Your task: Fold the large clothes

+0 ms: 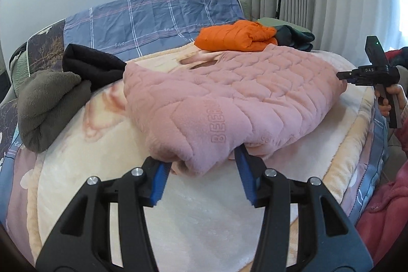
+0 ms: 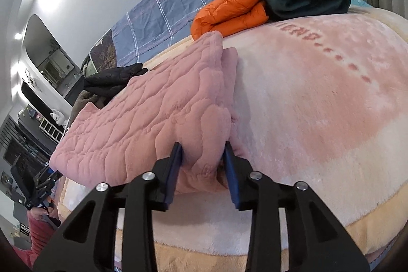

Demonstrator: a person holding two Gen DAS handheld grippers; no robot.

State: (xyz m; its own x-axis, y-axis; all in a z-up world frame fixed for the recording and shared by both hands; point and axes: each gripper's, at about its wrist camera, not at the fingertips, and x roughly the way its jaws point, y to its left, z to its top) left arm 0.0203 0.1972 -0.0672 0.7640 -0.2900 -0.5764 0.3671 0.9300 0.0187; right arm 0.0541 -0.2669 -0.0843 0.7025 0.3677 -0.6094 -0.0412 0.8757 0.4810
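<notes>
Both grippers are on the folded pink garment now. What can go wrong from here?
1. The left gripper fingers bracket only a thick corner of the pink garment; the bulky fleece may slip out.
2. The right gripper pinches a bunched fold, so the layers could shift and undo the fold.
3. Moving it far back might push the orange jacket.

One pink quilted garment point(image 1: 229, 98) at centre of the bed point(image 1: 204, 208). Five garments in all: one orange jacket point(image 1: 237, 38) and one dark green fleece point(image 1: 295, 38) at one o'clock, one black garment point(image 1: 94, 68) and one grey-brown fleece point(image 1: 48, 108) at nine o'clock. Two grippers: left gripper point(image 1: 204, 170), right gripper point(image 2: 204, 165).
</notes>
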